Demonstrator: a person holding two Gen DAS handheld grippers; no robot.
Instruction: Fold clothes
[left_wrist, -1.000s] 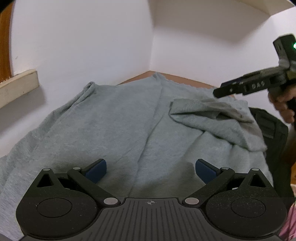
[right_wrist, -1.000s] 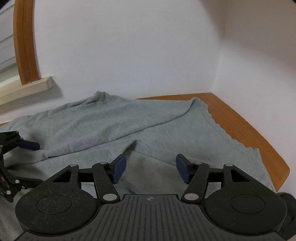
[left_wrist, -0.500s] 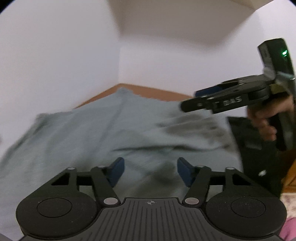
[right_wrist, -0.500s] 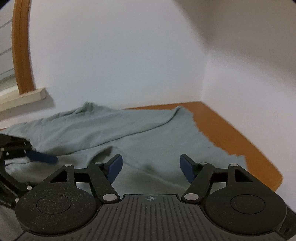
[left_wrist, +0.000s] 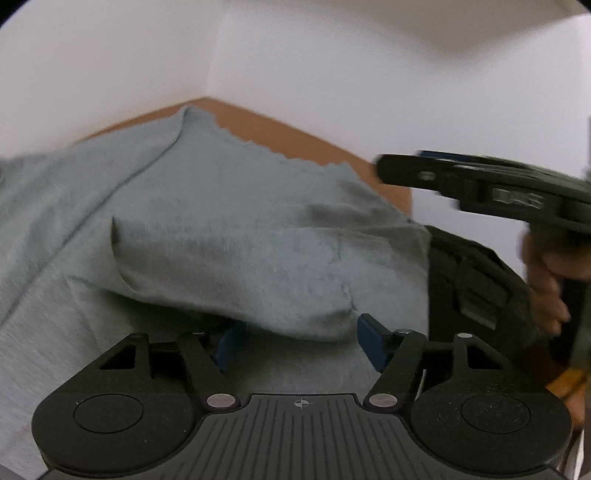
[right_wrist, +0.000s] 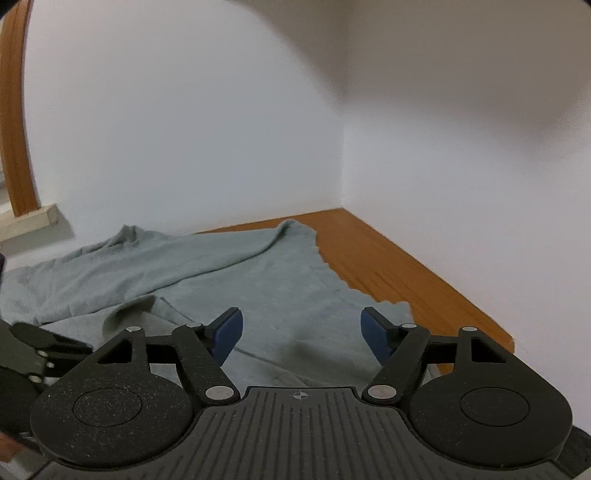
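- the grey garment (left_wrist: 229, 258) runs off the left edge of the left wrist view, so its full outline cannot be told.
- a folded flap hides the tip of one blue pad (left_wrist: 227, 343) of the left gripper (left_wrist: 301, 343).
- the right gripper (left_wrist: 480, 184) is motion-blurred there; its lettering is unreadable, its fingertips barely show.
- the hand (left_wrist: 546, 280) is blurred and cut off at the right edge.
- the dark object (left_wrist: 476, 288) beside the garment is too smeared to identify.

The only lettering is raised marking on the side of the right gripper (left_wrist: 517, 197), seen in the left wrist view just above the hand (left_wrist: 546, 280) holding it; motion blur makes it unreadable. Nothing else carries text or numbers.
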